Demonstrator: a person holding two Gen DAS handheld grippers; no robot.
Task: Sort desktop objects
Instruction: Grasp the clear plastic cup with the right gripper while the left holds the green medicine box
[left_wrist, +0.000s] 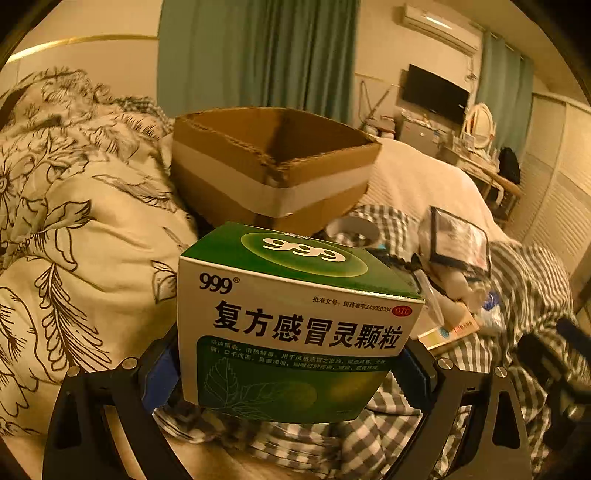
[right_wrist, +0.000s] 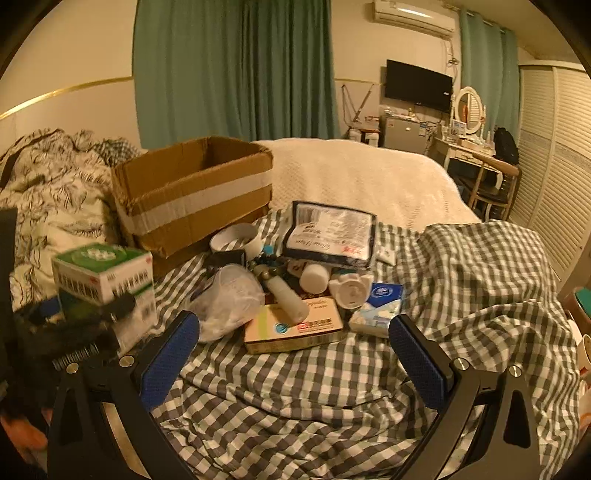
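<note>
A green and white 999 medicine box (left_wrist: 295, 325) fills the left wrist view, clamped between the blue pads of my left gripper (left_wrist: 291, 373), which is shut on it. Just beyond it stands an open cardboard box (left_wrist: 273, 162) with a white tape band. In the right wrist view the same medicine box (right_wrist: 105, 284) hangs at the left, in front of the cardboard box (right_wrist: 195, 195). My right gripper (right_wrist: 295, 354) is open above the checked sheet, short of a pile: a flat orange-and-tan box (right_wrist: 295, 328), a white bottle (right_wrist: 288, 295), a tissue pack (right_wrist: 376, 306), a plastic bag (right_wrist: 229, 299).
The pile also holds a tape roll (right_wrist: 236, 238), a black-edged pouch (right_wrist: 332, 236) and a white jar (right_wrist: 314, 277). A floral quilt (right_wrist: 48, 192) lies left, a cream blanket (right_wrist: 362, 177) behind. A dressing table (right_wrist: 476, 155) and louvred wardrobe (right_wrist: 554, 166) stand at the right.
</note>
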